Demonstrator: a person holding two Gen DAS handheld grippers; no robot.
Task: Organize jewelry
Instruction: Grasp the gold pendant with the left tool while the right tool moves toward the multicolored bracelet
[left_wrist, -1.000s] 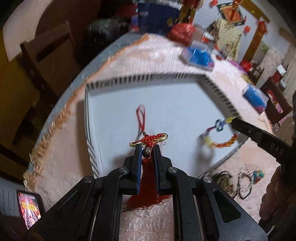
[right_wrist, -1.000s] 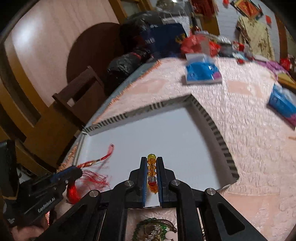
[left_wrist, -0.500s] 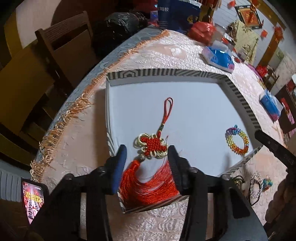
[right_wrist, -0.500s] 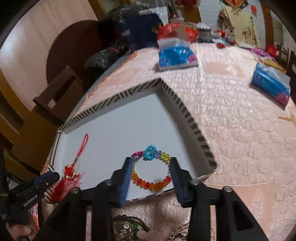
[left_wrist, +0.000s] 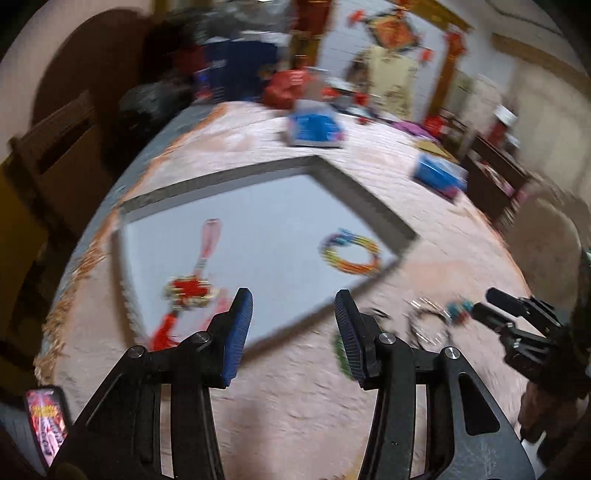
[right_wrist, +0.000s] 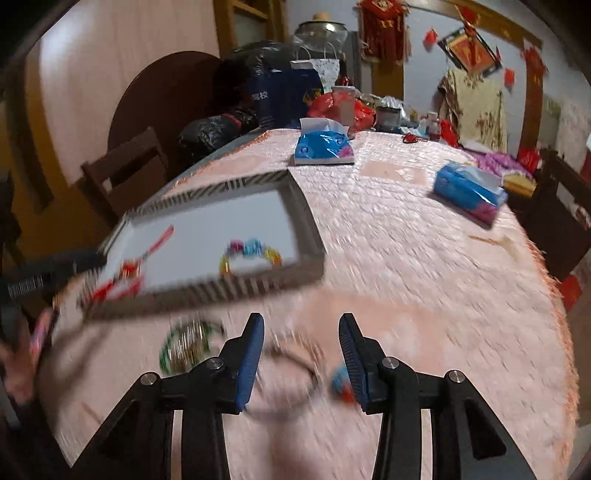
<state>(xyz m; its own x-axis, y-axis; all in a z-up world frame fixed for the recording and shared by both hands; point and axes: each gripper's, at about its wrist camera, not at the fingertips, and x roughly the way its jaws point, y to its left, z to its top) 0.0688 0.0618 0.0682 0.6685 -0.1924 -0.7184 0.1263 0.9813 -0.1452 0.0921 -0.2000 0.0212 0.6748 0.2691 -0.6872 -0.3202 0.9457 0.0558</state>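
A white tray with a striped rim (left_wrist: 354, 192) (right_wrist: 306, 229) lies on the pink tablecloth. In it are a red knot tassel (left_wrist: 188, 290) (right_wrist: 125, 273) at the left and a rainbow bead bracelet (left_wrist: 351, 253) (right_wrist: 251, 254) at the right. My left gripper (left_wrist: 293, 306) is open and empty above the tray's near edge. My right gripper (right_wrist: 301, 328) is open and empty above loose jewelry on the cloth: a thin chain necklace (right_wrist: 291, 369) (left_wrist: 428, 325), a green bead bracelet (right_wrist: 184, 347) (left_wrist: 341, 354) and a blue-red charm (right_wrist: 340, 384). Both views are blurred.
Blue tissue packs (right_wrist: 325, 147) (right_wrist: 469, 192) and red bags (right_wrist: 340, 107) lie farther back on the table. A wooden chair (right_wrist: 125, 170) stands at the left. A phone (left_wrist: 48, 417) shows at the lower left of the left wrist view.
Both grippers have let go: the tassel and the bead bracelet now lie in the tray. Both grippers have pulled back toward the near edge, the right one over the loose jewelry.
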